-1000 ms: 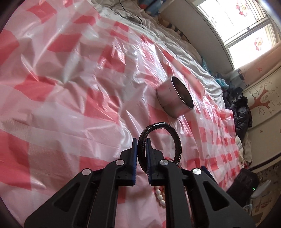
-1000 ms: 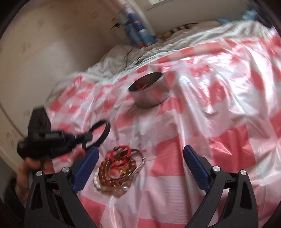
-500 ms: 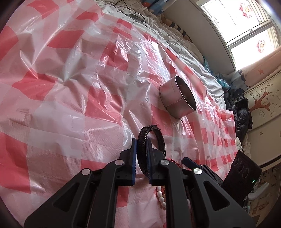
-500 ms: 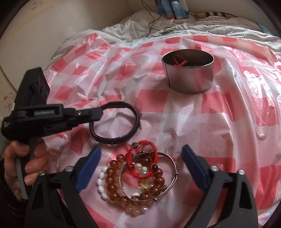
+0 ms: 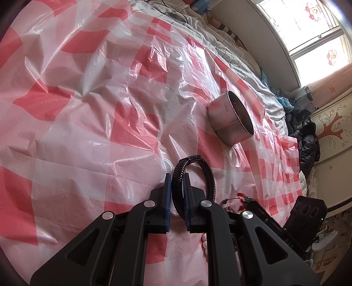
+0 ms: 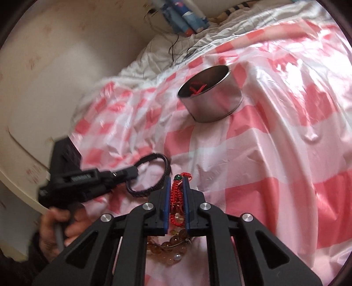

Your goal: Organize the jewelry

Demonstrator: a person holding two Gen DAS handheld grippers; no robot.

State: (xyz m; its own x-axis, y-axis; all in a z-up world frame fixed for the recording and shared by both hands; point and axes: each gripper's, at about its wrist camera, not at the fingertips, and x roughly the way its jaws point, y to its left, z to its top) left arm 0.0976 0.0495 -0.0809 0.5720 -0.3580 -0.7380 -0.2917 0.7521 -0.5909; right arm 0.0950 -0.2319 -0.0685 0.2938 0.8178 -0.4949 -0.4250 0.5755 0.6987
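Observation:
My left gripper (image 5: 177,178) is shut on a black braided bracelet (image 5: 209,176), which stands up as a loop above the red-and-white checked plastic sheet (image 5: 88,110). In the right wrist view the left gripper (image 6: 132,171) comes in from the left with the black bracelet (image 6: 162,173). The jaws of my right gripper (image 6: 176,182) are closing, and their pads press on a red cord bracelet (image 6: 176,191) with a green bead. Amber and white bead bracelets (image 6: 169,244) lie under it. A round metal tin (image 6: 215,103) stands beyond, with a red item (image 6: 195,88) inside.
A hand (image 6: 55,222) holds the left gripper's handle at the lower left. White bedding with cables (image 6: 173,48) and blue bottles (image 6: 184,15) lies behind the sheet, by a wall. Dark clothing (image 5: 308,140) is piled beyond the tin (image 5: 226,123), under a window (image 5: 319,33).
The right gripper went from wide open to closed on the red cord bracelet, moving in over the bead pile. The left gripper kept its hold on the black bracelet and hardly moved.

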